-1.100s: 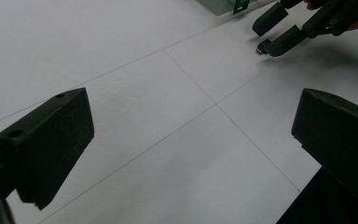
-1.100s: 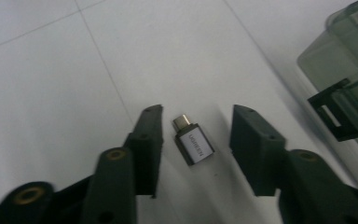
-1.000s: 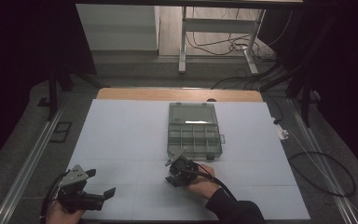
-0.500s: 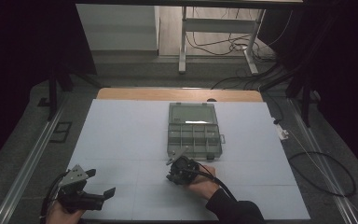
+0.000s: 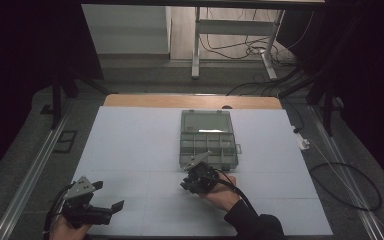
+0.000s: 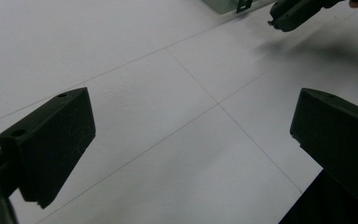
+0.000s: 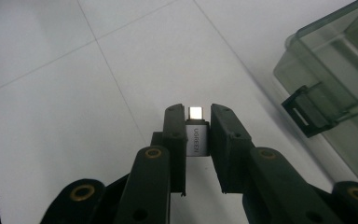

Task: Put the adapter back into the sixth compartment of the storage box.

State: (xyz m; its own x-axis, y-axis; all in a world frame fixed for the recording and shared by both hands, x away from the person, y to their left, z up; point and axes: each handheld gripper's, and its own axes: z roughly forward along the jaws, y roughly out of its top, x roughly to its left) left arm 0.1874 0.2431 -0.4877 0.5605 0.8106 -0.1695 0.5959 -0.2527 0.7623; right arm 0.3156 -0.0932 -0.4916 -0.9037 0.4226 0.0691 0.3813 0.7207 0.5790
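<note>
A small silver USB adapter point(image 7: 196, 137) with printed lettering sits upright between the black jaws of my right gripper point(image 7: 197, 113). The jaws have just been closing and now press on the adapter's sides, holding it a little above the white table. In the high view the right gripper point(image 5: 196, 178) is just in front of a clear grey compartment box point(image 5: 208, 140), whose lid is open. The box's corner and latch point(image 7: 307, 112) are close on the right. My left gripper point(image 5: 107, 196) rests open at the table's near left, with nothing between its jaws point(image 6: 191, 140).
The white table mat point(image 5: 130, 145) has thin seam lines. A wooden strip point(image 5: 190, 101) runs along its far edge. Cables point(image 5: 350, 180) lie on the floor to the right, and a metal rail point(image 5: 30, 175) runs along the left.
The right hand has shifted only slightly in front of the box. The left gripper has stayed where it was.
</note>
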